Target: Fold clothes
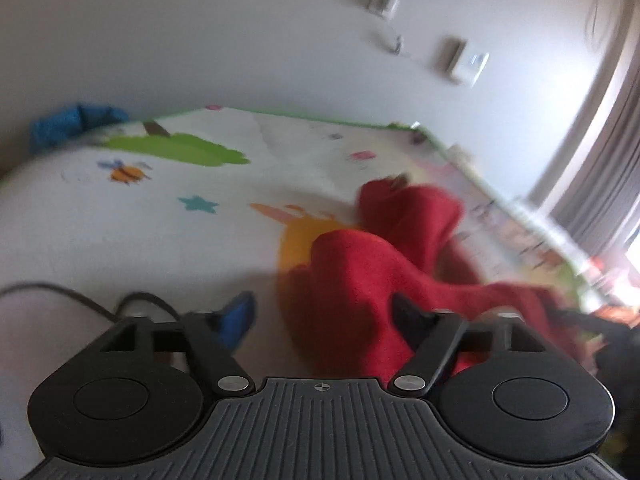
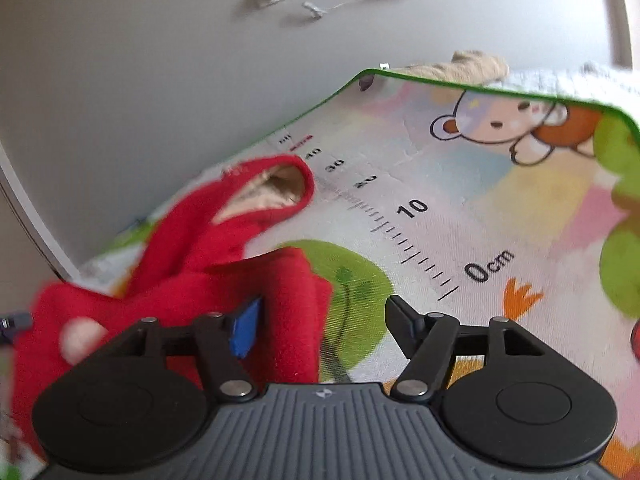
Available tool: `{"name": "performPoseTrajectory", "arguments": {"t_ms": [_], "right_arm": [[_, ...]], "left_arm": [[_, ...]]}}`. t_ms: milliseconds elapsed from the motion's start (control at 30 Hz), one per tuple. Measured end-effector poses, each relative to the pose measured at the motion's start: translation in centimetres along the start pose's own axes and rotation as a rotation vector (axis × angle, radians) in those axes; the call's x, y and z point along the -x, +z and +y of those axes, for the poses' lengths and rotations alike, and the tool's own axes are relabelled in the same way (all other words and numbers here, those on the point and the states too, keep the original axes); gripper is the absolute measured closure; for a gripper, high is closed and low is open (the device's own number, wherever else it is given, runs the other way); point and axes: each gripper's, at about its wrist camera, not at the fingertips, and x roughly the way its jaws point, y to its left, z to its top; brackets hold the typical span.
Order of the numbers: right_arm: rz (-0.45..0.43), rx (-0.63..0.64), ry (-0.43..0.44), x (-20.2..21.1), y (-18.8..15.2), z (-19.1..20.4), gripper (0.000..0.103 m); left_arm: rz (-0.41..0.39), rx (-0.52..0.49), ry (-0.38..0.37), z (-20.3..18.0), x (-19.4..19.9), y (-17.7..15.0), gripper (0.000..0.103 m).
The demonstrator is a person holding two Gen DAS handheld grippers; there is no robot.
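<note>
Here's the red garment (image 2: 188, 280), a fleecy hooded thing lying crumpled on the play mat (image 2: 460, 184), its hood mouth turned up and showing a pale beige lining, bunched folds humped up everywhere and nothing laid flat. In the left wrist view the same red fleece (image 1: 360, 264) heaps up right in front of the left gripper (image 1: 324, 312), jaws spread wide, one blue-padded finger to one side and the dark finger seeming to rest against the cloth, nothing pinched between them. Over to the right gripper (image 2: 320, 320), also gaping wide, with a thick red edge sitting in the gap between the fingers but not clamped. By the look of it this cloth will be soft, light and floppy, thick enough to give the pads something to bite, not slippery, and it will sag and trail the moment it leaves the mat. Best bets for a hold, I'd say: that firm folded edge in front of the right jaws, or the hood rim, taken at two well-apart points so the fabric can be spread out before any fold. Around it, the cartoon mat with its printed ruler, a bear, a green border; a blue cloth (image 1: 76, 122) off at the far corner; a white wall (image 1: 240, 32) behind.
</note>
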Motion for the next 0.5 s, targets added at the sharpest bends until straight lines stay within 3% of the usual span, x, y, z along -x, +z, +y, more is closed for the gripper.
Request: {"name": "performPoseTrajectory", "arguments": {"t_ms": [100,167,233,300,367,500], "right_arm": [[-0.053,0.020,0.042,2.2,0.3,0.4,0.033],[-0.115,0.141,0.038,3.9,0.3,2.4,0.026],[-0.144,0.275,0.092,4.8,0.0,5.2,0.015],[-0.137,0.378,0.164,4.8,-0.7,7.8,0.012],[-0.118,0.477,0.201,3.5,-2.0,10.3,0.007],[-0.056,0.611,0.142,-1.2,-4.6,12.0,0.002]], "left_arm": [[-0.058,0.009,-0.068,-1.0,2.5,0.8,0.009],[-0.103,-0.058,-0.114,-3.0,4.0,1.1,0.009],[-0.102,-0.126,-0.167,-5.1,3.4,0.8,0.008],[-0.095,-0.195,-0.222,-7.2,2.6,0.4,0.007],[-0.077,-0.272,-0.161,-8.8,0.0,-0.7,0.007],[-0.014,-0.359,0.055,-8.5,-6.0,-3.0,0.007]]}}
